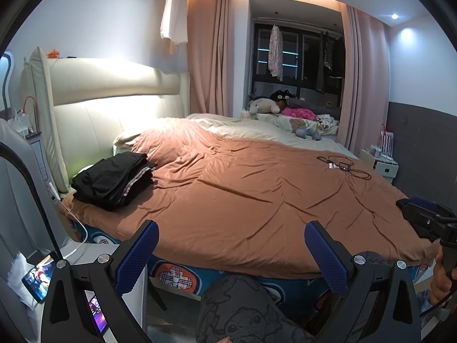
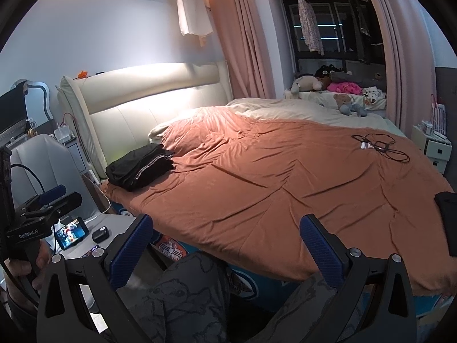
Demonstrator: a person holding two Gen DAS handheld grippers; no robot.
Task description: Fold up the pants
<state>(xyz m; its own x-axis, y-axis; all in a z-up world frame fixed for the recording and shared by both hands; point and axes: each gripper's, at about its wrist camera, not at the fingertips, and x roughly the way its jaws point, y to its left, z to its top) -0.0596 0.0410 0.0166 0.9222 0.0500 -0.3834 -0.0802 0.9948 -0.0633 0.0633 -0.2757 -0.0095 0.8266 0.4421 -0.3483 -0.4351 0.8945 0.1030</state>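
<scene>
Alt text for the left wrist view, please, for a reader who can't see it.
The open left gripper hangs empty over the near edge of a bed covered by an orange-brown duvet. A stack of folded dark pants sits by the cream headboard; the right gripper shows at the right edge.

**Both tongs open above the bed's near edge**

My left tongs [image 1: 231,245] hang spread wide over the near edge of the bed, gripping nothing. Under them lies the rumpled brown duvet [image 1: 257,194]. A stack of folded dark pants [image 1: 114,181] sits at the far left, near the cream headboard [image 1: 114,108]. A tangle of black cable [image 1: 345,165] rests on the duvet toward the right. At the right edge I see my right tongs [image 1: 425,217], a hand [image 1: 442,274] on the handle; I can't read their jaws. A patterned grey knee [image 1: 242,308] shows below.
</scene>
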